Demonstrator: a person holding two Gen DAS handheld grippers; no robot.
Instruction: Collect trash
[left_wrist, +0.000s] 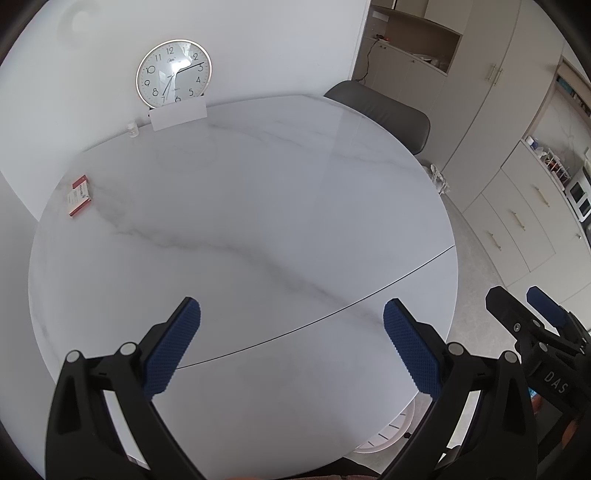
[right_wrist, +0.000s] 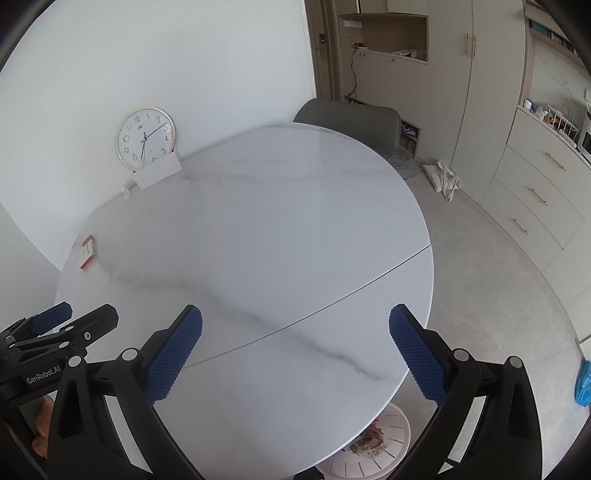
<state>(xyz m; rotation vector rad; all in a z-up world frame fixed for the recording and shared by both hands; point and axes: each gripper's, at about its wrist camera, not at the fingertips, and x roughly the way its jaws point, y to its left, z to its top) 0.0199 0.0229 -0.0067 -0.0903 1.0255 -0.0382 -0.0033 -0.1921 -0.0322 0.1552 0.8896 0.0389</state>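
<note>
- Marble round table (left_wrist: 258, 206) fills both views, its top bare across the middle; a thin seam crosses it from 8 o'clock to 3 o'clock.
- Left tongs (left_wrist: 291, 347) hover over the near part of the table, blue pads (left_wrist: 173, 347) spread wide, nothing between them.
- Right tongs (right_wrist: 295, 350) hover likewise near the table's near right edge, pads (right_wrist: 417, 354) wide apart and empty.
- In the left view the right tongs show at 4 o'clock, beside and apart from the left ones; in the right view the left tongs (right_wrist: 70, 321) sit at 8 o'clock, with a hand (right_wrist: 42, 424) on the grip below.
- Both tools point across the table toward the wall, tilted down at the top.
- Table edge curves away at 3 o'clock, with open grey floor (right_wrist: 498, 295) beyond it.
- Red box (left_wrist: 79, 195) lies flat near the table's left edge at 10 o'clock, well apart from both tongs.
- White bin (right_wrist: 373, 446) stands on the floor under the near edge at 6 o'clock, with scraps inside.
- Clock (left_wrist: 173, 72) leans on the wall at 11 o'clock, behind a white card (left_wrist: 179, 116); a small bottle (left_wrist: 132, 129) stands just left of the card.
- Grey chair (left_wrist: 384, 110) sits at the far edge at 1 o'clock; cabinets (left_wrist: 517, 206) line the right.
</note>
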